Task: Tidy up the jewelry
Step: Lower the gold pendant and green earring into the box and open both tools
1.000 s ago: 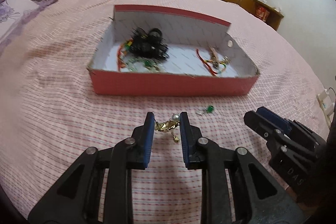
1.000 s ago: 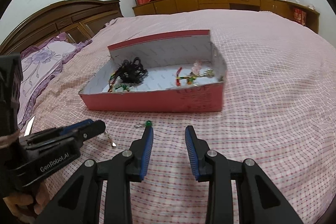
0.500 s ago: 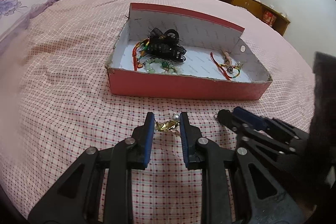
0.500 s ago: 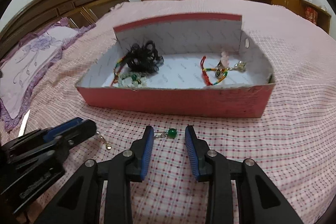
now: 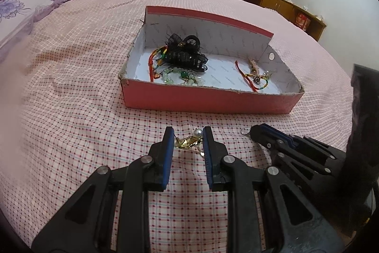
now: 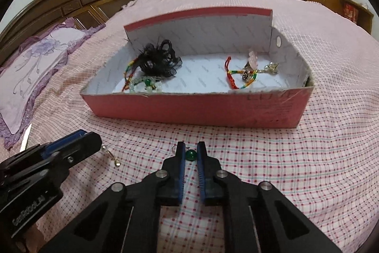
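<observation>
Here, green bead earring (image 6: 190, 154) pinched between right tongs (image 6: 189, 153) tips

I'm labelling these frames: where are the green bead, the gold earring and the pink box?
green bead (image 6: 190, 154), right wrist view, bead's face.
gold earring (image 5: 187, 142), left wrist view, gold leaf.
pink box (image 6: 201, 108), right wrist view, front wall.

So we've got a gold leaf-shaped earring with a white pearl bead (image 5: 189, 141) sitting crosswise between the blue pads of our left gripper (image 5: 187, 146), with a small gold drop hanging below it. A little green bead charm with a silver ring (image 6: 190, 154) is pinched between the pads of our right gripper (image 6: 190, 155), just over the checked bedspread. The open red cardboard box with a white lining (image 6: 189, 108) lies just beyond both, with a black feathery hair clip (image 6: 158, 62), pale green beads (image 5: 180, 77) and red-and-rainbow cord bracelets (image 6: 239, 77) inside.
</observation>
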`<action>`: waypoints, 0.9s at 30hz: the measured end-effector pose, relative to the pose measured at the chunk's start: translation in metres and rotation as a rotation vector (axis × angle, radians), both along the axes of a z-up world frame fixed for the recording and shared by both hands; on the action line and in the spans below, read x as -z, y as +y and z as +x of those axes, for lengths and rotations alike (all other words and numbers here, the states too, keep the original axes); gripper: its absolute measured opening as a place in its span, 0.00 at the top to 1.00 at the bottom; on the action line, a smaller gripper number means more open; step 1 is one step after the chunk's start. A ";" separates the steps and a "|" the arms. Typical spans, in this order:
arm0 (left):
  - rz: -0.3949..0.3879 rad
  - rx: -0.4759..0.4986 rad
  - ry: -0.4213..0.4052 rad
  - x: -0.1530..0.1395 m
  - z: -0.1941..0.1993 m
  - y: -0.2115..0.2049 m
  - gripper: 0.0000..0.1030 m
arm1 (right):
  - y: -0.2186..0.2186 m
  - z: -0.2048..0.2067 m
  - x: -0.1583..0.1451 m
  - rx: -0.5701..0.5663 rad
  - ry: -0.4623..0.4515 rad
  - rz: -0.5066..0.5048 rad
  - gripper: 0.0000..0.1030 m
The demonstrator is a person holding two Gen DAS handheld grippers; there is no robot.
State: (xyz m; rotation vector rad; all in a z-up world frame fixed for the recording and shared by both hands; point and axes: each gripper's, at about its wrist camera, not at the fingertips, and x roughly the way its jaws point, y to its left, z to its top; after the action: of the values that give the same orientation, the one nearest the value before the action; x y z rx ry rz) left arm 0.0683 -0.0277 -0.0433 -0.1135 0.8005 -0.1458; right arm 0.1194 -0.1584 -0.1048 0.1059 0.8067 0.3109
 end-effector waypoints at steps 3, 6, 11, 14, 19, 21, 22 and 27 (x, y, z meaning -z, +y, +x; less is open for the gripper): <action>0.000 0.000 -0.009 -0.004 -0.001 -0.001 0.85 | -0.004 -0.009 -0.008 -0.005 -0.025 0.011 0.89; -0.001 0.000 -0.018 -0.008 -0.003 -0.002 0.85 | -0.008 -0.017 -0.017 -0.005 -0.054 0.020 0.89; 0.000 0.005 -0.044 -0.017 -0.004 -0.006 0.85 | -0.016 -0.026 -0.037 0.002 -0.119 0.036 0.89; -0.002 0.011 -0.070 -0.024 -0.002 -0.008 0.85 | -0.018 -0.027 -0.047 0.010 -0.161 0.038 0.89; 0.006 0.018 -0.112 -0.034 0.007 -0.013 0.85 | -0.021 -0.023 -0.058 0.029 -0.213 0.042 0.89; 0.009 0.022 -0.132 -0.037 0.011 -0.014 0.85 | -0.021 -0.019 -0.061 0.032 -0.225 0.042 0.89; 0.013 0.022 -0.142 -0.039 0.014 -0.015 0.85 | -0.021 -0.016 -0.062 0.033 -0.232 0.040 0.89; 0.010 0.012 -0.194 -0.044 0.028 -0.017 0.85 | -0.017 -0.001 -0.064 0.039 -0.267 0.025 0.89</action>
State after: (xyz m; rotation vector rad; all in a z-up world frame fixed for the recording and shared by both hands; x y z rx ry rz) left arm 0.0960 -0.0451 0.0003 -0.0834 0.6090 -0.1618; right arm 0.1182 -0.1751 -0.0404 0.1011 0.5356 0.2908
